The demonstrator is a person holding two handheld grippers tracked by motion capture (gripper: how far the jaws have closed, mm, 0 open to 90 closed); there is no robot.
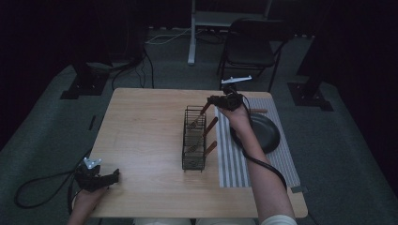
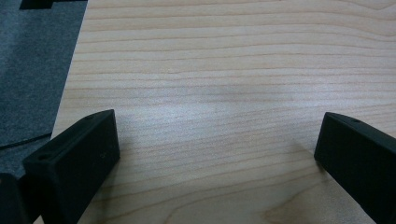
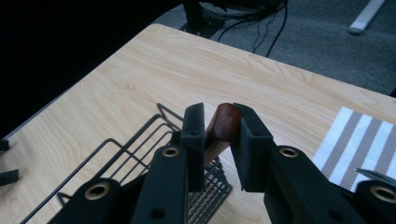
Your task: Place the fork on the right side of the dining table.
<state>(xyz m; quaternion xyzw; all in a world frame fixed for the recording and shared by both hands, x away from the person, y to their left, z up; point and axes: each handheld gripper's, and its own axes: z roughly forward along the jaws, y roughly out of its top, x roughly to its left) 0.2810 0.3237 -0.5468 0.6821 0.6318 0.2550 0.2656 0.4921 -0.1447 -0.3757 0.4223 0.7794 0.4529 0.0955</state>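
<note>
- Right gripper [image 3: 223, 135], black, two-jaw, hand-held: jaws brought in close on either side of the rounded end of a reddish-brown wooden utensil handle [image 3: 226, 122]; the handle end sits between the pads, the right pad against it, the left pad at or just off its side. In the high view this gripper [image 1: 210, 100] is at the far end of the rack, at the top of the farthest handle [image 1: 205, 108].
- Black wire cutlery rack [image 1: 194, 138], long and narrow, open-topped: stands near the middle of the pale wooden table [image 1: 145, 136], its right side along the left edge of the mat.
- Three wooden-handled utensils in the rack, all leaning with handles up toward the right: the farthest one is gripped, a middle one [image 1: 210, 127], a nearest one [image 1: 210, 148]. Metal heads lie down inside the wire; their kind is hard to tell.
- Grey-and-white striped placemat [image 1: 233, 159]: flat on the right part of the table.
- Dark round plate [image 1: 267, 133]: on the mat, right of the person's forearm.
- Left gripper [image 1: 116, 176], black: jaws wide apart, nothing between them, resting low over bare table at the near left corner; its own view shows wood grain [image 2: 219, 107] between the jaws.
- Dark folding chair [image 1: 248, 47]: beyond the table's far edge.
</note>
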